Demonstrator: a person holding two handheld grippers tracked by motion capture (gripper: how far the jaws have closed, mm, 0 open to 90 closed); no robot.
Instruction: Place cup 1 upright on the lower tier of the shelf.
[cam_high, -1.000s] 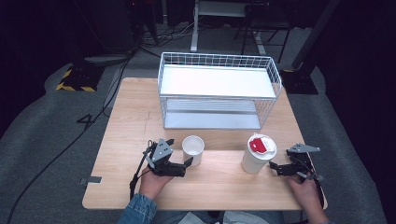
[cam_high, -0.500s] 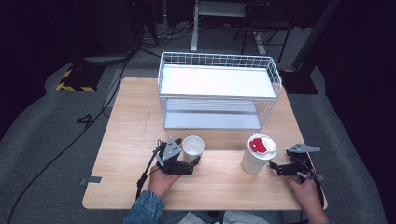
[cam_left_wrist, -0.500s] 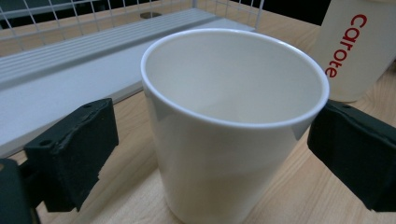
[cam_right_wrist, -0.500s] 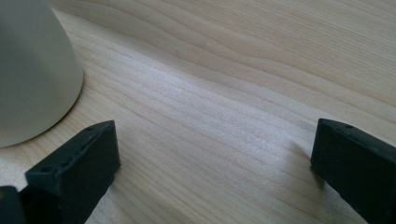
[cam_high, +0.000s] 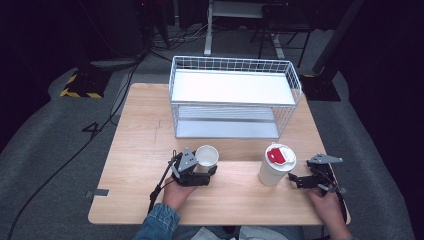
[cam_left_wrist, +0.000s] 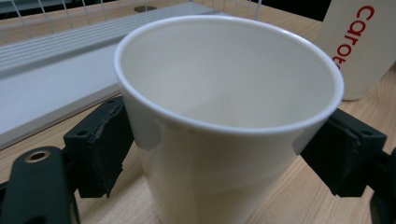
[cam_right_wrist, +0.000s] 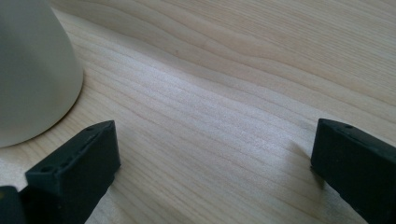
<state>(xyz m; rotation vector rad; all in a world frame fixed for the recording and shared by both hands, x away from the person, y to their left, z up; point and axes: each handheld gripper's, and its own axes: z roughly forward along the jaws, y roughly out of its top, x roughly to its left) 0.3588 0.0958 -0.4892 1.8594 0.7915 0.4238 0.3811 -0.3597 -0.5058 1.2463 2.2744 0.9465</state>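
Now the left gripper has just closed its jaws on the open paper cup standing on the table; grasp done, lifting left. The right gripper rests spread beside the lidded cup.

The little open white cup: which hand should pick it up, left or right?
Left. The left gripper has just closed its jaws around the open cup, with a pad pressing each side. The right gripper is open on bare table beside the lidded cup, holding nothing.
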